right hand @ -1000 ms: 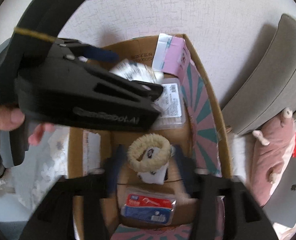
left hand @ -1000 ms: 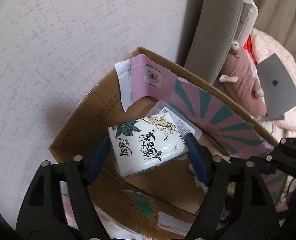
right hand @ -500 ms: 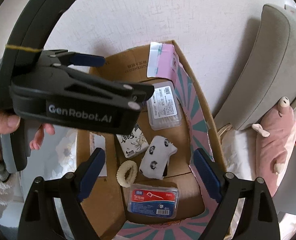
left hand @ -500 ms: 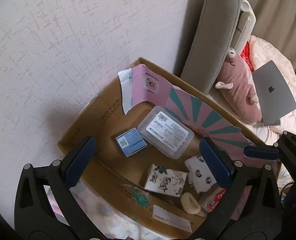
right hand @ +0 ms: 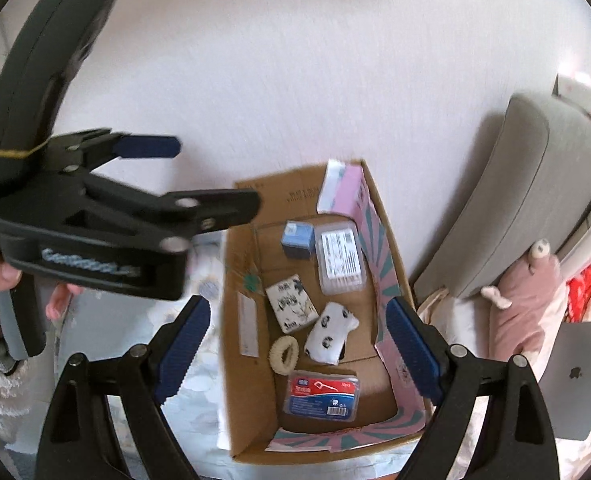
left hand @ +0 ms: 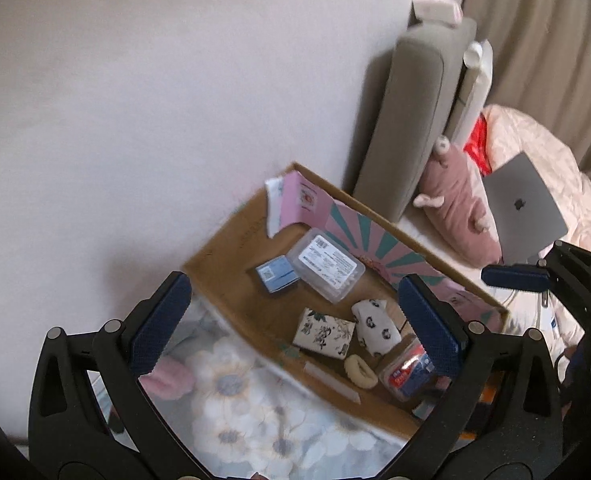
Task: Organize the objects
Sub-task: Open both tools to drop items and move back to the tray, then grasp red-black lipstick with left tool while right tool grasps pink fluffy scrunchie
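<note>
White wall backs the cardboard box (right hand: 231,320), both tools, left (left hand: 295,332) and right (right hand: 299,352), gaping wide above its rim, empty.

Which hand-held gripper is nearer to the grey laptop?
Right. The right hand-held gripper hangs above the cardboard box, on the side toward the laptop. The left hand-held gripper is at the box's opposite side, farther from the laptop.

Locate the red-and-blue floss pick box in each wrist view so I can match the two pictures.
Left wrist: floss pick box lower right, in the cardboard box's near corner, partly behind the gripper's right finger.
Right wrist: floss pick box bottom centre, fully visible, lying flat.
Shared landmark: cream hair scrunchie just beside it.
</note>
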{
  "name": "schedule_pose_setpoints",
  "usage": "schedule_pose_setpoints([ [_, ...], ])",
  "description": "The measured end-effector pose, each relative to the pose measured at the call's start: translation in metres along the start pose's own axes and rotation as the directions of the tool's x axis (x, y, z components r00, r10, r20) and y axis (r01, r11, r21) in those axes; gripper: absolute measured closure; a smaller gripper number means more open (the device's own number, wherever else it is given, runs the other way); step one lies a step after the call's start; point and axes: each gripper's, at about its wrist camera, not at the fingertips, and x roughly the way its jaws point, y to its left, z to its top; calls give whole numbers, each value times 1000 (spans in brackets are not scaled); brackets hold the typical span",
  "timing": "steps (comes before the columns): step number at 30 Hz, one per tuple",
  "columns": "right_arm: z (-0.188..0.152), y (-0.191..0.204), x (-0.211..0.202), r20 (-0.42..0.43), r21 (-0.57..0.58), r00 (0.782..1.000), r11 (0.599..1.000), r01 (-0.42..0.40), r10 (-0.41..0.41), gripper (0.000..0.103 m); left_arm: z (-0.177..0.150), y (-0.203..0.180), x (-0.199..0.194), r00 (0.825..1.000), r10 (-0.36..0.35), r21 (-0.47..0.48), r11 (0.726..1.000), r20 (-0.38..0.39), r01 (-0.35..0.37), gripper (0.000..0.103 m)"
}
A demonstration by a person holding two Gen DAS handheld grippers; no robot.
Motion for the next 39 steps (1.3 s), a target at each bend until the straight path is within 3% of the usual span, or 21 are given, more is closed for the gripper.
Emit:
schedule_pose_setpoints([
  [6, 12, 34, -28, 72, -45, 997, 999, -30, 33, 15, -25, 25, -67, 993, 75, -116, 991, 87, -64, 0],
  [10, 14, 64, -38, 128, -78, 990, 996, -51, 60, 15, -60, 46, -110, 971, 175, -225, 965, 165, -136, 0],
  [16, 13, 107, -39, 200, -111, 973, 989, -97, 118, 15, -126, 85, -170, 911, 357, -415, 875, 204, -250, 0],
  [19, 7, 124, -37, 224, -120, 962, 984, -129, 153, 15, -169, 104, -198, 876, 445, -535, 793, 185, -290, 0],
  [21, 4, 134, -32, 225, -140, 960, 980, -140, 169, 15, -192, 112, -208, 865, 471, -594, 750, 170, -292, 0],
  [25, 3, 150, -22, 220, -179, 955, 971, -160, 198, 15, -225, 123, -212, 870, 477, -665, 691, 125, -283, 0],
  [31, 11, 157, 0, 193, -220, 958, 961, -167, 211, 15, -232, 127, -202, 870, 487, -685, 659, 74, -310, 0],
  [39, 16, 162, 57, 127, -306, 976, 943, -129, 175, 15, -233, 142, -158, 901, 433, -742, 600, -13, -299, 0],
])
